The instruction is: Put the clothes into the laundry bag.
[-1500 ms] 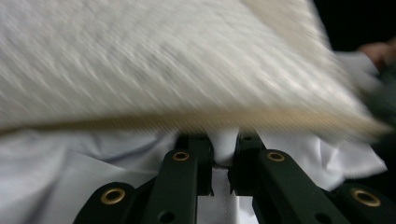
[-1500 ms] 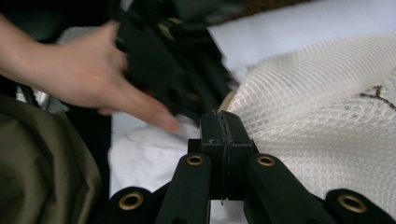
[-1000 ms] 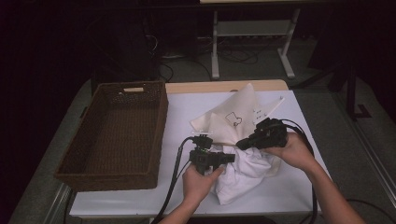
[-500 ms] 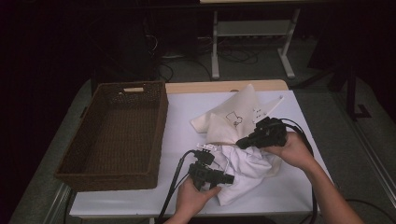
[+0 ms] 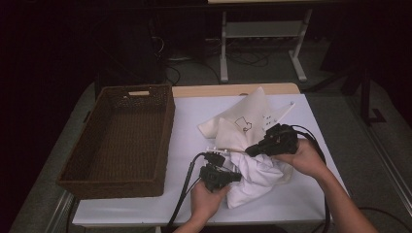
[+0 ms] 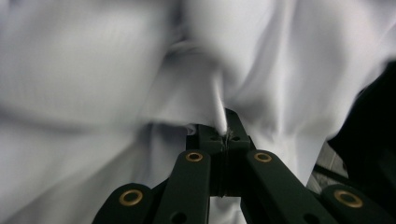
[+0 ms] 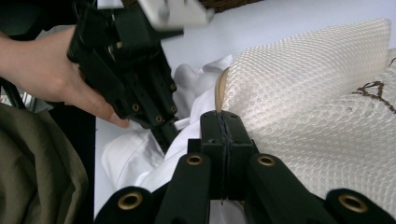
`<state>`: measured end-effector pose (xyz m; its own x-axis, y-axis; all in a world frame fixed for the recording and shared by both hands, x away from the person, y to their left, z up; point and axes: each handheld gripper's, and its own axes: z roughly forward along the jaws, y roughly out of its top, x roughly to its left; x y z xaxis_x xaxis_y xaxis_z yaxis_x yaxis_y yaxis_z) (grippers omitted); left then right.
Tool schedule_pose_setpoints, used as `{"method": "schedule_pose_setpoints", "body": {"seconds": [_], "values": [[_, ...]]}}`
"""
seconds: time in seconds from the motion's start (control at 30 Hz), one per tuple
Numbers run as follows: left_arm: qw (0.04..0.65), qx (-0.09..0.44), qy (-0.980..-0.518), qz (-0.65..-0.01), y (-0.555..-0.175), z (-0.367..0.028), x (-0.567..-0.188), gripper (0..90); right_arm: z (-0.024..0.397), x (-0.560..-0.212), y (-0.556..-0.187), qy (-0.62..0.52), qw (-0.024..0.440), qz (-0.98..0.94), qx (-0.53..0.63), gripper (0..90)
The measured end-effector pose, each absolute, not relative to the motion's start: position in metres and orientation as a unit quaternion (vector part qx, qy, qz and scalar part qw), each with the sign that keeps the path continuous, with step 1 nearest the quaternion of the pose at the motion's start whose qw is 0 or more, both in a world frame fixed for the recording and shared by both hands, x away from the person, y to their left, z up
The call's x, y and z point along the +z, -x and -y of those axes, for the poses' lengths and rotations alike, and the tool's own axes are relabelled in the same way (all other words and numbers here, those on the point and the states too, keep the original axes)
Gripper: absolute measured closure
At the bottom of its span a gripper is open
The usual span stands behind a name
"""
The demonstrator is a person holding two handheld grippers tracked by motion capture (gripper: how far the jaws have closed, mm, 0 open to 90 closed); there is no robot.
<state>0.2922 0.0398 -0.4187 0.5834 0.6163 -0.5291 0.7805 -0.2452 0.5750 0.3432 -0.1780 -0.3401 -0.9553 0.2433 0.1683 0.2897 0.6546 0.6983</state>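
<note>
The white garment [image 5: 257,177] lies crumpled on the table [image 5: 194,121] near its front edge, right of the middle, touching the cream garment [image 5: 238,127] that spreads behind it toward the far right corner. The wicker basket [image 5: 121,141] stands along the table's left side, apart from both.

The left gripper [image 5: 232,177] has just been closing its jaws, and in the left gripper view they are pinched together on a thin ridge of the white cloth [image 6: 219,100]. The right gripper [image 5: 250,150] is clamped too: its own view has the jaws shut right where the white cloth [image 7: 154,158] meets the hem of the cream, mesh-textured garment [image 7: 308,93]; which of the two it pinches I cannot tell for certain, though white fabric seems to run up into the jaws.

The white garment looks light, thin and quite limp, so it should sag and drape from any held point and not keep its shape. Smooth cloth like this may slip from a shallow pinch, so a deep bite on a fold, seam or hem seems wiser than a single layer. Two holds set well apart should spread it; there is little risk of damage beyond snagging the neighbouring mesh.
</note>
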Motion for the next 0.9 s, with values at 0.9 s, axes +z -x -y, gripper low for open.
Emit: {"method": "schedule_pose_setpoints", "body": {"seconds": [0.9], "values": [[0.506, -0.073, -0.749, -0.422, -0.266, -0.034, -0.385, 89.9, 0.173, -0.316, -0.317, 0.096, 0.050, 0.904, -0.414, 89.0]]}}
